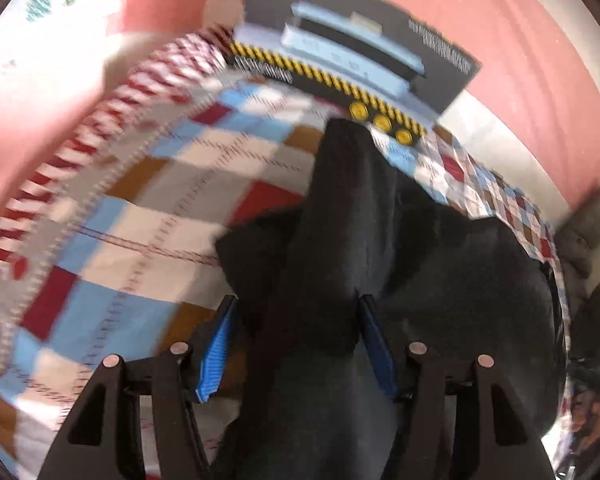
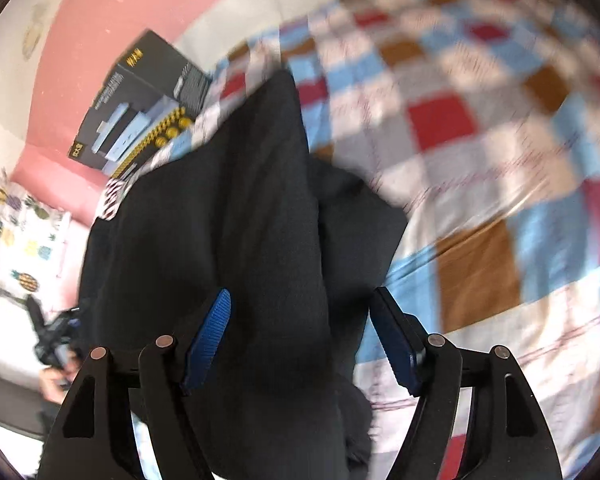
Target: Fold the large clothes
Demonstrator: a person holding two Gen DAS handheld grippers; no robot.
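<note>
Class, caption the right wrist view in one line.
Open right gripper above black garment on checked bedspread.

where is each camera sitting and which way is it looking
Left wrist: on the left gripper, looking forward and down its open fingers at a black garment on a checked quilt; box and pink wall beyond.
Right wrist: on the right gripper, tilted down over the garment, fingers open either side of it; a hand shows at lower left.
Shared: garment, quilt, box, wall.
</note>
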